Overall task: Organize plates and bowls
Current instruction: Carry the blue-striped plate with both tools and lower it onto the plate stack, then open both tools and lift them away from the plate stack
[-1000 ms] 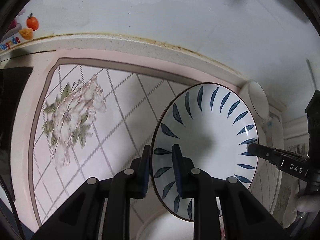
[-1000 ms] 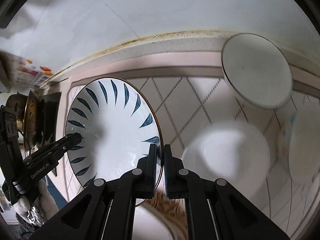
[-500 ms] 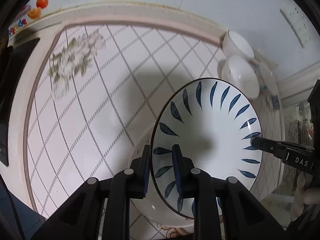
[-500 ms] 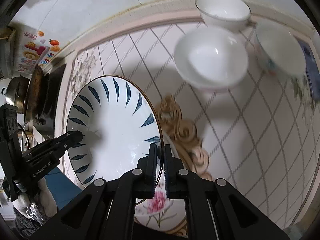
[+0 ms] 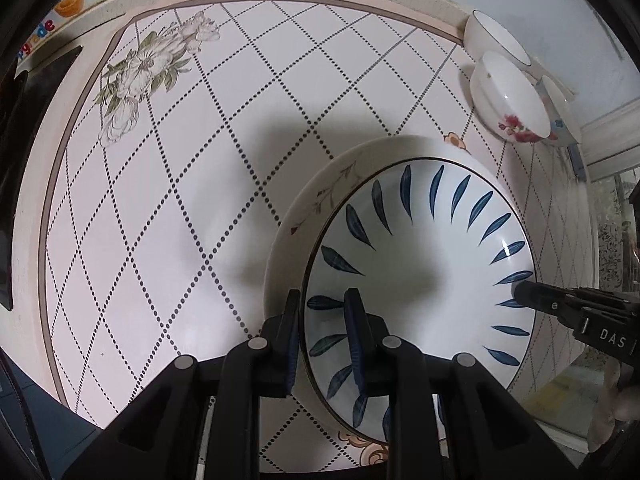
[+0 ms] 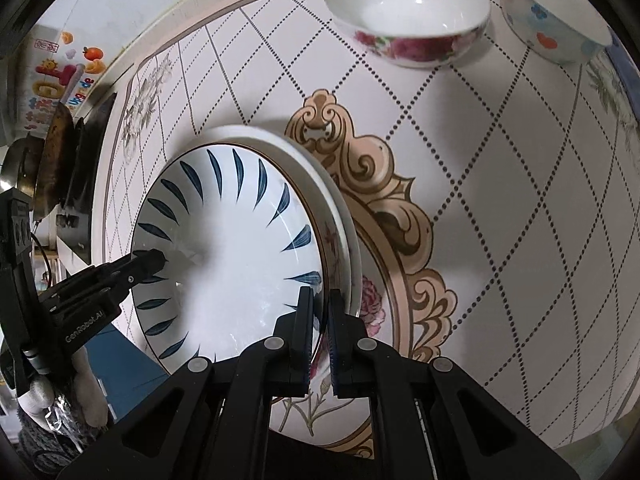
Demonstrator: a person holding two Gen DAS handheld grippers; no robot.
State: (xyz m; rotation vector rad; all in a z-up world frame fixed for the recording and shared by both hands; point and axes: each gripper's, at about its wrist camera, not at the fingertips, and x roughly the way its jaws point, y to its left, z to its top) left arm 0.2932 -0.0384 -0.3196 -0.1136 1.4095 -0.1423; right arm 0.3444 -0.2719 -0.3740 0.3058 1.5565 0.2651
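A white plate with blue leaf marks is held by both grippers, one on each side of its rim. My left gripper is shut on its left rim. My right gripper is shut on its right rim; it shows at the plate's far edge in the left wrist view. The blue-leaf plate sits low over a larger white floral plate, whose rim shows beside it in the right wrist view. Whether the two plates touch I cannot tell.
Three bowls stand at the back right of the tiled table: a plain white one, a rose-patterned one and a pale blue one. A stove with a pan is at the far left. A wall runs along the back.
Both grippers have lowered the blue-leaf plate toward the table, onto or just over the floral plate. The views tilted down from the wall to the tabletop.
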